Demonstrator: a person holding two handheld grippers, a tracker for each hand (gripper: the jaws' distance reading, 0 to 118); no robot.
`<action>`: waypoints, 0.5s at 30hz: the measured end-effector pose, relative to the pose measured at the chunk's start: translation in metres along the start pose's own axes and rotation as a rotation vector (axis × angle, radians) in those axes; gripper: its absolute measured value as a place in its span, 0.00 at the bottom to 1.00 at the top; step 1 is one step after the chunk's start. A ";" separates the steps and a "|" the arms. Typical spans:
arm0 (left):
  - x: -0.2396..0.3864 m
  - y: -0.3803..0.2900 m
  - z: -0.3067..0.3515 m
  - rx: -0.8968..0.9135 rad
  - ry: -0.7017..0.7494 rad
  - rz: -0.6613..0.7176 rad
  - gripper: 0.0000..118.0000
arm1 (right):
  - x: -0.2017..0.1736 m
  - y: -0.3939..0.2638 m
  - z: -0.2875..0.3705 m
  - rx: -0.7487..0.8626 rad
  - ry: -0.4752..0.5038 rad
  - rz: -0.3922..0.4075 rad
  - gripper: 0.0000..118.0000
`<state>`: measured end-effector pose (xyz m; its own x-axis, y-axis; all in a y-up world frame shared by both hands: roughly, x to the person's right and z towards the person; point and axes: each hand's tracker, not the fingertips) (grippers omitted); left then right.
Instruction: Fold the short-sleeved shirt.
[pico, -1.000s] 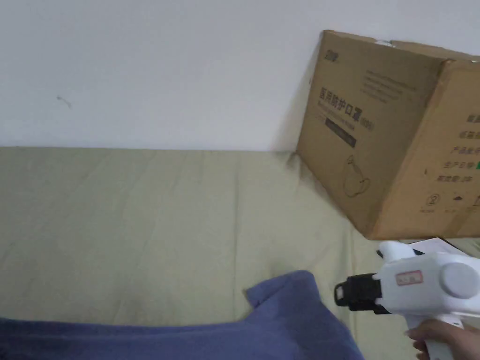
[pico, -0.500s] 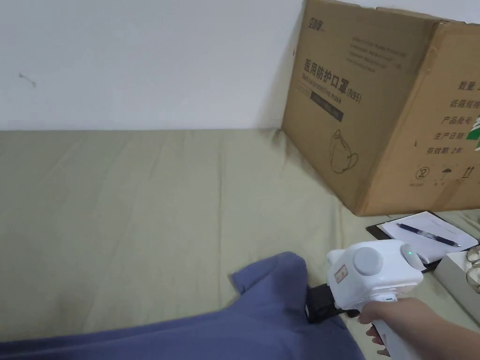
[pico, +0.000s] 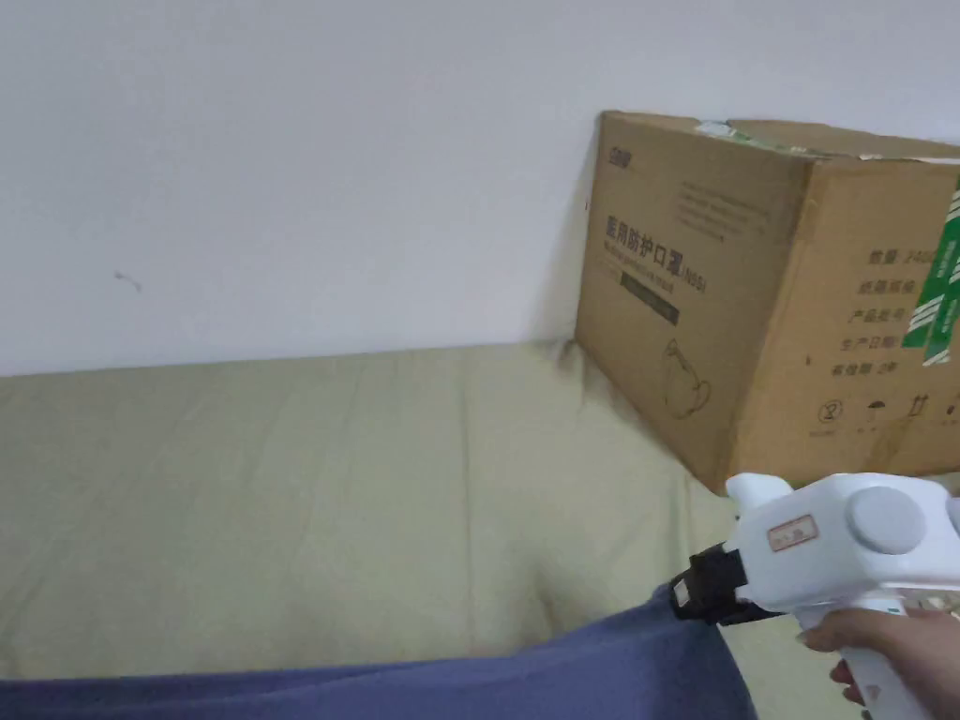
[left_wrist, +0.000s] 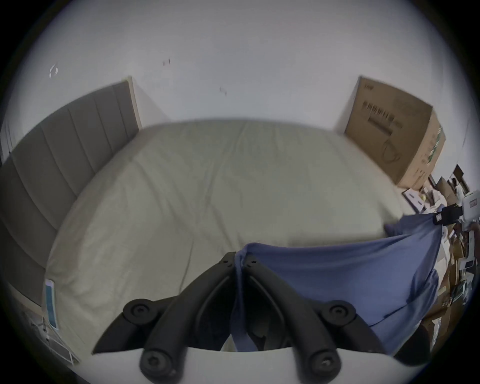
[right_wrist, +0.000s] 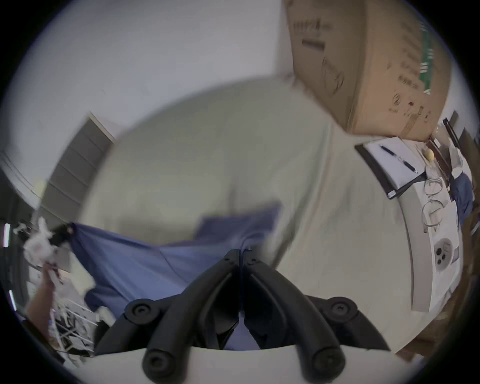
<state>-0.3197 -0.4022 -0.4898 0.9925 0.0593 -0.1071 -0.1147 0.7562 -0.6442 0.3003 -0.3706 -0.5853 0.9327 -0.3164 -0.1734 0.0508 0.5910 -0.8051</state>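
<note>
Shirt: blue short-sleeved shirt (left_wrist: 335, 275) held up off the bed (left_wrist: 207, 187), stretched in a taut line between the two grippers, the rest of the cloth hanging below that line
Left gripper: left gripper (left_wrist: 240, 259) at the near edge of the bed, its jaws closed together with a bunched corner of the shirt clamped between them; a strip of cloth runs down between the jaw arms
Right gripper: right gripper (right_wrist: 242, 253) above the bed on the side of the cardboard box, jaws pressed together on a pinch of the shirt's edge; in the head view its white body and black tip (pico: 698, 591) meet the shirt's upper corner
Hand: a hand (pico: 891, 652) grips the right gripper's handle
Box: large cardboard box (pico: 759, 291) stands on the far corner of the bed, against the wall (pico: 300, 169)
Beside the box: a clipboard (right_wrist: 389, 166) with a pen (right_wrist: 398, 158) lies on the bed just in front of the box
Headboard: grey padded headboard (left_wrist: 59, 153) at the end of the bed opposite the box
</note>
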 end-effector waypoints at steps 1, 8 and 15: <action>0.000 0.008 0.017 0.029 -0.009 -0.019 0.01 | -0.005 0.004 0.026 0.043 0.006 0.001 0.01; -0.010 0.074 0.128 0.198 -0.068 -0.029 0.01 | -0.052 0.032 0.172 0.322 0.019 0.079 0.01; -0.005 0.177 0.184 0.295 -0.016 -0.097 0.01 | -0.110 0.117 0.230 0.426 -0.015 0.119 0.01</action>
<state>-0.3367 -0.1488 -0.4633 0.9990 -0.0136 -0.0424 -0.0047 0.9153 -0.4027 0.2863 -0.0960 -0.5298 0.9460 -0.2186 -0.2395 0.0826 0.8766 -0.4740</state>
